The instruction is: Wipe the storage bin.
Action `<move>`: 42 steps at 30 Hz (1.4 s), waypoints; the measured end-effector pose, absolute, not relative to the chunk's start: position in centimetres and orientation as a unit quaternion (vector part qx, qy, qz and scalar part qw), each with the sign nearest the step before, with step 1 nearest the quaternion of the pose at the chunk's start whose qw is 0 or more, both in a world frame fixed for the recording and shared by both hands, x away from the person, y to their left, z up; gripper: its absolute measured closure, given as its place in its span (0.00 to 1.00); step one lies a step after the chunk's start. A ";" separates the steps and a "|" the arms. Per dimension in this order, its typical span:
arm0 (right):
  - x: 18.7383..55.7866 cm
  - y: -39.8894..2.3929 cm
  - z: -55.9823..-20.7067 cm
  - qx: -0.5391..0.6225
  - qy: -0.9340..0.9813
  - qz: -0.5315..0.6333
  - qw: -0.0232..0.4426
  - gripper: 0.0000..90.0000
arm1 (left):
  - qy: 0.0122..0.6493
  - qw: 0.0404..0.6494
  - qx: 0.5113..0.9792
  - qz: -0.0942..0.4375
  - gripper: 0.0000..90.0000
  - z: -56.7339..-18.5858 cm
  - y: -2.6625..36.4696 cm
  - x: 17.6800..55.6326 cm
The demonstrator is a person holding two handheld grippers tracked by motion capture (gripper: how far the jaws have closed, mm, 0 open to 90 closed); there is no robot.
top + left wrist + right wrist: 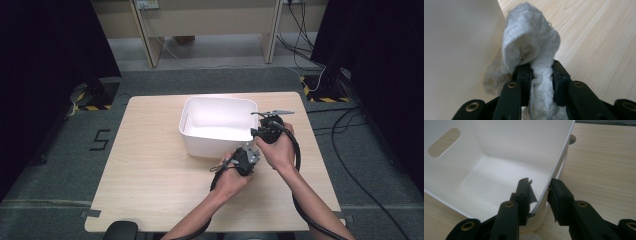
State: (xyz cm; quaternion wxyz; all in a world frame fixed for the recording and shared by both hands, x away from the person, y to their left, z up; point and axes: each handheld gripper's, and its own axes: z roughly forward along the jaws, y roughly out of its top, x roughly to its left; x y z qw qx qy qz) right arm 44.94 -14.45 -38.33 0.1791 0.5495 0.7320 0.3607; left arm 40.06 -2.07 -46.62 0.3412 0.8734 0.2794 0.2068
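White cloth [531, 50]: bunched, pinched fast in the closed left tongs [243, 159], pressed against the outer near wall of the white tub [218, 125], likely for wiping. Right tongs [540, 195]: straddling the tub's rim, wall between the jaws, apparently steadying it. All on the wooden table [150, 165].

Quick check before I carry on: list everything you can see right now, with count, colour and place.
bin: one, white, empty, on the table's far middle; slot handle in a side wall.
cloth: one, white, bunched, beside the bin's near outer wall.
table: one, light wood, on grey carpet.
desks: pale wood legs, beyond the table.
cables: black, on the floor at right.
left gripper: black, shut on the cloth.
right gripper: black, jaws astride the bin's wall; whether they press it is unclear.
hands: two, forearms coming in from the bottom of the high view.
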 end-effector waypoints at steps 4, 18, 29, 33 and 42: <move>44.9 -14.5 -38.3 0.550 0.732 0.361 0.179 0.78 | 0.280 0.345 0.872 0.208 0.81 -46.1 -2.0 40.0; 45.0 -14.4 -38.2 0.549 0.731 0.366 0.173 0.78 | 0.275 0.360 0.863 0.225 0.81 -43.7 -1.7 39.7; 45.0 -14.4 -38.2 0.551 0.729 0.372 0.165 0.78 | 0.269 0.365 0.860 0.233 0.81 -42.5 -1.2 39.4; 45.0 -14.4 -38.2 0.549 0.729 0.374 0.164 0.77 | 0.269 0.368 0.861 0.225 0.81 -42.6 -0.8 39.4; 45.1 -14.5 -38.3 0.548 0.725 0.383 0.168 0.70 | 0.267 0.356 0.864 0.234 0.81 -42.9 2.3 38.0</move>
